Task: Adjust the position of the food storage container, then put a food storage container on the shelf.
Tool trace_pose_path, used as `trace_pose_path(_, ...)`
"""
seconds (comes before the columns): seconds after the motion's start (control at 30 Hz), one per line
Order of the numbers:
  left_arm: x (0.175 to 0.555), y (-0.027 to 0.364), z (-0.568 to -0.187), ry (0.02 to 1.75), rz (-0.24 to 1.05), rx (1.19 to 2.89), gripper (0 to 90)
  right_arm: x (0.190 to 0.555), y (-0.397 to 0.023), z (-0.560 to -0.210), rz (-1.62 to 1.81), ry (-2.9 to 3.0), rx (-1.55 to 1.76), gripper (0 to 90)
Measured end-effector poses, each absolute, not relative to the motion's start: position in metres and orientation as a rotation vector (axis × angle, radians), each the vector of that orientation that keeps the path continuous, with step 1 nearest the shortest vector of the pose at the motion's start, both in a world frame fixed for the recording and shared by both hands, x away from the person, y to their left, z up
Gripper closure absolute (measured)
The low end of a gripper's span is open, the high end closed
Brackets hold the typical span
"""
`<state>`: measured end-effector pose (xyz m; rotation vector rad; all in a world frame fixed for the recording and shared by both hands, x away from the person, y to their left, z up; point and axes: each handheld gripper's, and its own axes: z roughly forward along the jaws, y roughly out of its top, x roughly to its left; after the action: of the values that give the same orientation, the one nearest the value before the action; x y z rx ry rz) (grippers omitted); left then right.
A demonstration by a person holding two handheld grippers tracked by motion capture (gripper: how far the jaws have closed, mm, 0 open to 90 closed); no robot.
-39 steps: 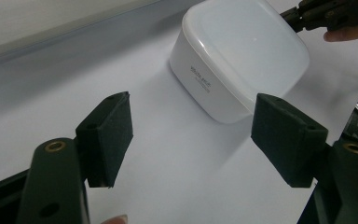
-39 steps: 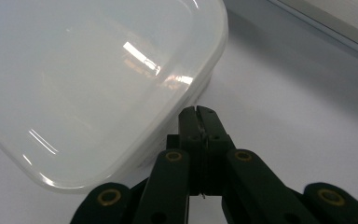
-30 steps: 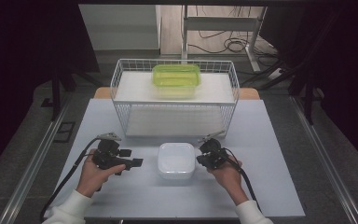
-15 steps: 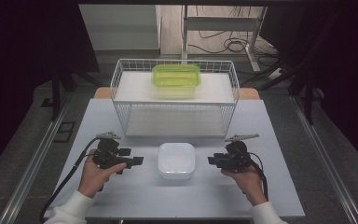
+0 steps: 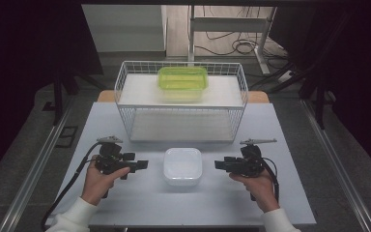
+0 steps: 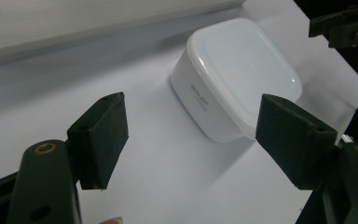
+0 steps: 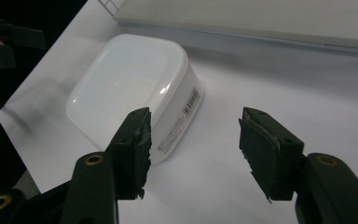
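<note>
We are looking at a white, rounded-square lidded box (image 5: 183,166) sitting low in the centre of the frame on the pale table (image 5: 290,203), a barcode label showing on its side. Our left gripper (image 5: 143,165) and right gripper (image 5: 219,165) are flanking it, apart from it: the left jaws are standing wide and empty, the right jaws have just been opening with nothing between them. Higher up, a white wire basket (image 5: 125,92) is holding a green lidded container (image 5: 182,81) on its top shelf.

Two hands in white sleeves each hold a black two-jaw gripper level, pointing inward: left gripper (image 5: 143,165) with jaws spread wide, right gripper (image 5: 219,165) jaws just opening, nothing between them.
</note>
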<state>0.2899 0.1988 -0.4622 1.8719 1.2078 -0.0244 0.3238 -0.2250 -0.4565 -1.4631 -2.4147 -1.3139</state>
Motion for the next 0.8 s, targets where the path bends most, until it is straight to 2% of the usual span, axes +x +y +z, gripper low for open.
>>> trace_pose_path(0.33,0.287,0.195,-0.463,1.202,-0.074,1.806,25.0,0.327,-0.224,-0.455,-1.381,-2.332,-1.417,38.1)
trace_pose_path(0.57,0.297,0.186,-0.472,1.19,-0.206,1.738,29.4,0.329,-0.217,-0.458,-1.391,-2.313,-1.383,38.3)
trace_pose_path(0.8,0.306,0.18,-0.475,1.207,-0.273,1.682,30.0,0.333,-0.208,-0.459,-1.399,-2.279,-1.372,39.5)
